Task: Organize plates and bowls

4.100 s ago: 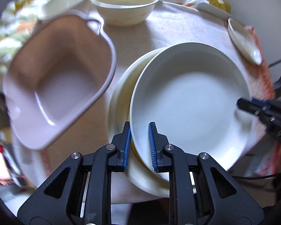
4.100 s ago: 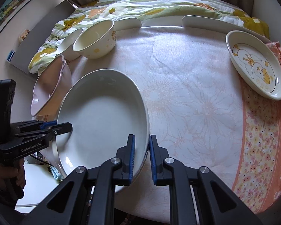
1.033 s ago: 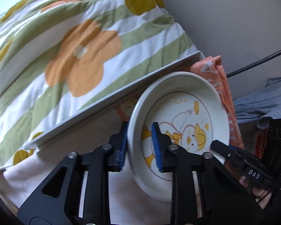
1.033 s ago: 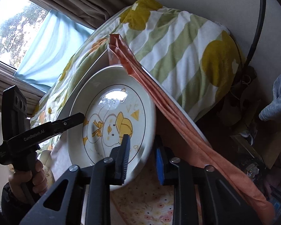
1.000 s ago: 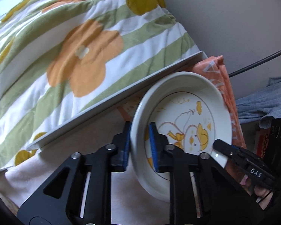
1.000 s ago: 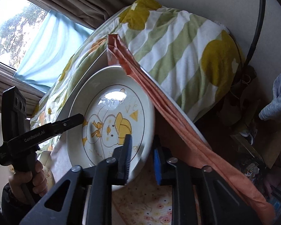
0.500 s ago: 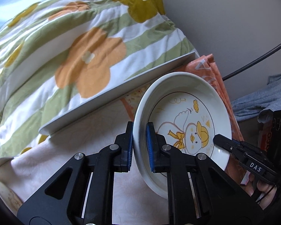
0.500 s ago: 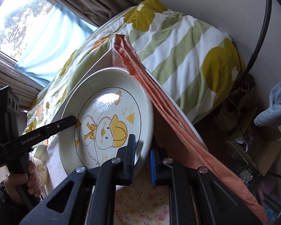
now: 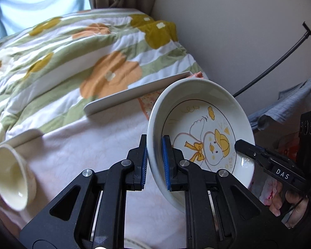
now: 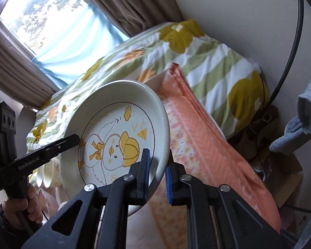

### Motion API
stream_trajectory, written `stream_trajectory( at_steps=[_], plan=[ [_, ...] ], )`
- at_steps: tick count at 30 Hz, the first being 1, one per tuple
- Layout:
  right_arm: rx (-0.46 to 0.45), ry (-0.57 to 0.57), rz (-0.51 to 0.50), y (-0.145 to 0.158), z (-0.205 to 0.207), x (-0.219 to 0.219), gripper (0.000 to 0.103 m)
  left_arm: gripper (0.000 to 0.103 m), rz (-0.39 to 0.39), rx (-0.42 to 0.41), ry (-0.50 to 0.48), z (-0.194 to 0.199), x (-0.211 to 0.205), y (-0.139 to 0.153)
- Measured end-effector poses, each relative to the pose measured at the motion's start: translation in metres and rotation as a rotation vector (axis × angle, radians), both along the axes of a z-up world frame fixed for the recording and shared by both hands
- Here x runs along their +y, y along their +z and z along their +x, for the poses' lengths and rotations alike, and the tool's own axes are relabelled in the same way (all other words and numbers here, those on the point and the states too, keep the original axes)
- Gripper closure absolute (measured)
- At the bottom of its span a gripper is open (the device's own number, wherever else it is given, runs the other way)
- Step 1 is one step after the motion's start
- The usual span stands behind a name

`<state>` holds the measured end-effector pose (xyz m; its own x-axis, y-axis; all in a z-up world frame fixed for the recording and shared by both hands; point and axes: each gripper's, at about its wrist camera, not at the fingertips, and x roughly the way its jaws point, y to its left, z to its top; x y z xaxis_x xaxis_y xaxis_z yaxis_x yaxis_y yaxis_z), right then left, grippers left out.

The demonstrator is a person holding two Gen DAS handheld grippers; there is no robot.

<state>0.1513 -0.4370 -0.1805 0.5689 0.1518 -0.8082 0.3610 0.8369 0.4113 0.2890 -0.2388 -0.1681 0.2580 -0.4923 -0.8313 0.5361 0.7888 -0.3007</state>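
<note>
1. Duck plate (image 9: 199,132) is off the table, tilted on edge, gripped at opposite rims by both grippers.
2. Left gripper (image 9: 155,161): jaws narrow, blue pads clamped on the plate's near rim, one pad against the outer wall, one inside.
3. Right gripper (image 10: 157,172): jaws narrow, clamped on the other rim, one pad on the printed face side, one behind.
4. In the left wrist view the right gripper comes in from the lower right, tip on the rim by the duck's hat, with the person's fingers (image 9: 288,207) on its handle.
5. In the right wrist view the left gripper comes in from the left, tip at the rim by the duck's bow, with a hand (image 10: 22,205) around its grip.
6. Table (image 9: 89,151) under the plate carries a pale floral cloth; an orange patterned cloth (image 10: 199,137) hangs over its edge.
7. Cream bowl (image 9: 12,176) sits at the left of the table, well apart from the plate; motion-blurred.
8. Flower-print quilt (image 9: 76,58) lies behind the table, curtains (image 10: 122,6) and a window above it.
</note>
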Motion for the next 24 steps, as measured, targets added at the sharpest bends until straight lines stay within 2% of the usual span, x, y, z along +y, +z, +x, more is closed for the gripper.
stream_trajectory(
  at_steps=[6, 11, 16, 24],
  plan=[
    [-0.044, 0.055, -0.011, 0.032, -0.033, 0.042, 0.091, 0.092, -0.033, -0.032, 0.066, -0.052, 0.056, 0.027],
    [-0.062, 0.097, -0.008, 0.044, -0.062, 0.081, 0.091, 0.092, -0.043, -0.033, 0.122, -0.095, 0.107, 0.032],
    [-0.05, 0.156, 0.003, 0.041, -0.075, 0.116, 0.091, 0.092, -0.025, -0.023, 0.196, -0.132, 0.155, 0.024],
    [-0.007, 0.362, -0.005, 0.013, -0.059, 0.17, 0.09, 0.091, 0.006, 0.008, 0.402, -0.169, 0.215, -0.006]
  ],
)
